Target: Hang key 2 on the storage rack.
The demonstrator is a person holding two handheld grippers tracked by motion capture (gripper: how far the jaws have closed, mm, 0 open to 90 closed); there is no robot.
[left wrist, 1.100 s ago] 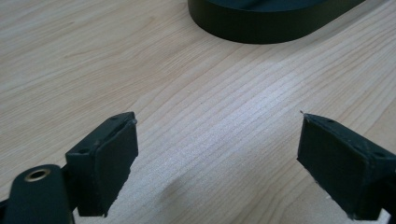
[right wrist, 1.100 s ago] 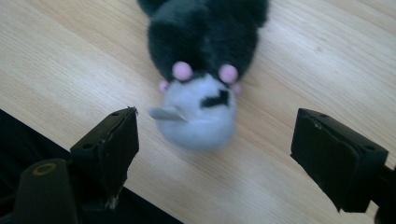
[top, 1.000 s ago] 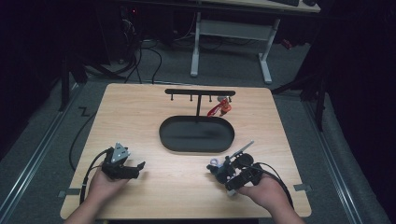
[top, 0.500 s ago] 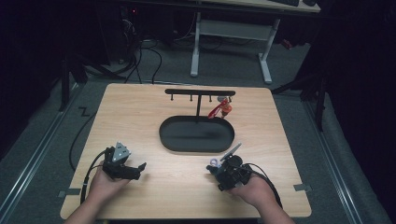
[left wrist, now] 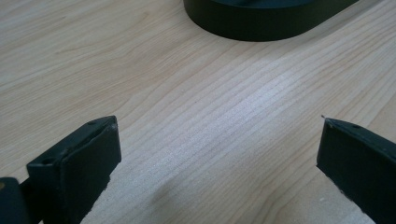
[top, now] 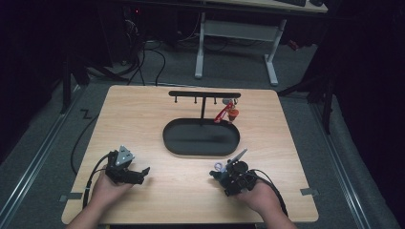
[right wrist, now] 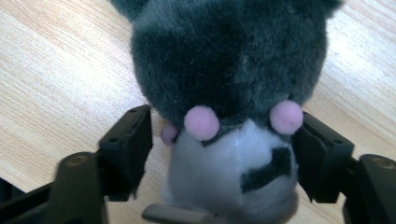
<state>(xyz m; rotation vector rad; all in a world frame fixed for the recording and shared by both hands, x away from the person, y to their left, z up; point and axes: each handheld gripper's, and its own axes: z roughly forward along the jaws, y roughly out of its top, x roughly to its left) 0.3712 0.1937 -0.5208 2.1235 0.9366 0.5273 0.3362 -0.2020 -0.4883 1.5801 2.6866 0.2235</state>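
Observation:
A small plush toy (right wrist: 224,93), dark grey with a white belly and pink pom-poms, lies on the wooden table (top: 143,119) at the front right. Its metal ring (top: 218,166) shows beside my right gripper (top: 220,174). In the right gripper view the toy sits between the jaws of the right gripper (right wrist: 222,154), which have just been closing. The right pad (right wrist: 317,158) brushes the fur, the left pad (right wrist: 130,149) stands just off it, and nothing is squeezed. My left gripper (top: 142,174) rests at the front left, with its jaws (left wrist: 217,154) wide open over bare wood.
A black oval tray (top: 169,138) lies mid-table, and its rim (left wrist: 261,25) shows in the left gripper view. Behind it stands a black T-shaped hook rack (top: 204,94) with a red trinket (top: 228,113) hanging at its right end. Cables trail from both grippers.
My right hand has come down and slightly left onto the plush toy, and its jaws have narrowed around it. The left hand has stayed put.

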